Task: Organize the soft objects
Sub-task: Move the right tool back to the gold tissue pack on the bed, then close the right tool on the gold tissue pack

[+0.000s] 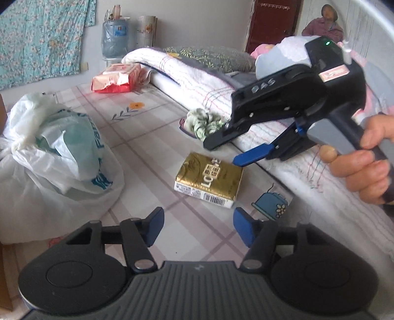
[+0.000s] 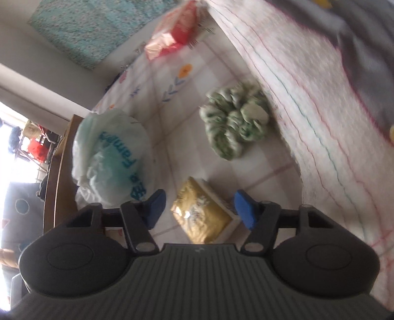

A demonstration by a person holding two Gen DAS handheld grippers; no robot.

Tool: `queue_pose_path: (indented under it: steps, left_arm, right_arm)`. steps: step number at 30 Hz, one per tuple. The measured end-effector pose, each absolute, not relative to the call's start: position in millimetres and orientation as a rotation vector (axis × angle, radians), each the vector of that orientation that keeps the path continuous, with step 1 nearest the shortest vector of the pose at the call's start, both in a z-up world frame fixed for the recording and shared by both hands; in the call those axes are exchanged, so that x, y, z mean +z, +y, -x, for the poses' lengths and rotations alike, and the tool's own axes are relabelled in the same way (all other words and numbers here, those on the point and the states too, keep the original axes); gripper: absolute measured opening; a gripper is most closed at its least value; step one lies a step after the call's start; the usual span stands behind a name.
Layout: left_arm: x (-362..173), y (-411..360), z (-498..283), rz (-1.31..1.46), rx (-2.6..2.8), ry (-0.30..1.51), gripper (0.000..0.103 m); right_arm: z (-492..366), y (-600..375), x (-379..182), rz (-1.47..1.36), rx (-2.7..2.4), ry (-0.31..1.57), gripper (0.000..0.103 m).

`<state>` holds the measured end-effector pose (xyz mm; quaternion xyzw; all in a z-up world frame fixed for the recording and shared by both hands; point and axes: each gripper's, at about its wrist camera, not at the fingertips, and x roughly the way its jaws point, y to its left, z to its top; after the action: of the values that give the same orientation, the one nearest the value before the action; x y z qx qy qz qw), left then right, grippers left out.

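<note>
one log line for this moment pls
left tool open, empty | right tool open over gold pack | green scrunchie untouched

A big bed point(image 1: 152, 137) fills the room. Behind it, a flowery cloth point(image 1: 41, 37) hangs on the pale wall point(image 1: 187, 22), near a brown door point(image 1: 273, 24).

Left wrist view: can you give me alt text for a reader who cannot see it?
Over a patterned bed sheet, the open left gripper faces a gold tissue pack, while the hand-held right gripper hangs open above it, near a green scrunchie. A white plastic bag lies left; a folded quilt lies right.
</note>
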<state>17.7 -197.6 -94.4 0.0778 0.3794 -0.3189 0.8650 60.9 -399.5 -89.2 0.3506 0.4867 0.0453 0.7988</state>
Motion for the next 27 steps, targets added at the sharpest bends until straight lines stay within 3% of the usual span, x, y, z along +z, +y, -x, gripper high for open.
queue_pose_path:
  steps: [7, 12, 19, 23, 27]
  left_arm:
    - [-92, -193, -25, -0.179, -0.634, 0.816, 0.064]
    - [-96, -198, -33, -0.206, -0.619, 0.819, 0.064]
    - [-110, -217, -42, -0.279, -0.591, 0.866, 0.063]
    - [-108, -222, -44, -0.272, -0.587, 0.87, 0.058]
    - [-103, -221, -40, -0.268, -0.584, 0.862, 0.058]
  right_arm:
    - [-67, -388, -114, -0.891, 0.222, 1.115, 0.052]
    - [-74, -381, -108, -0.841, 0.223, 1.102, 0.052]
    - [-68, -373, -117, -0.832, 0.268, 1.095, 0.047]
    - [-67, -371, -123, -0.866, 0.289, 1.095, 0.038]
    - [-64, -370, -122, -0.882, 0.279, 1.093, 0.038]
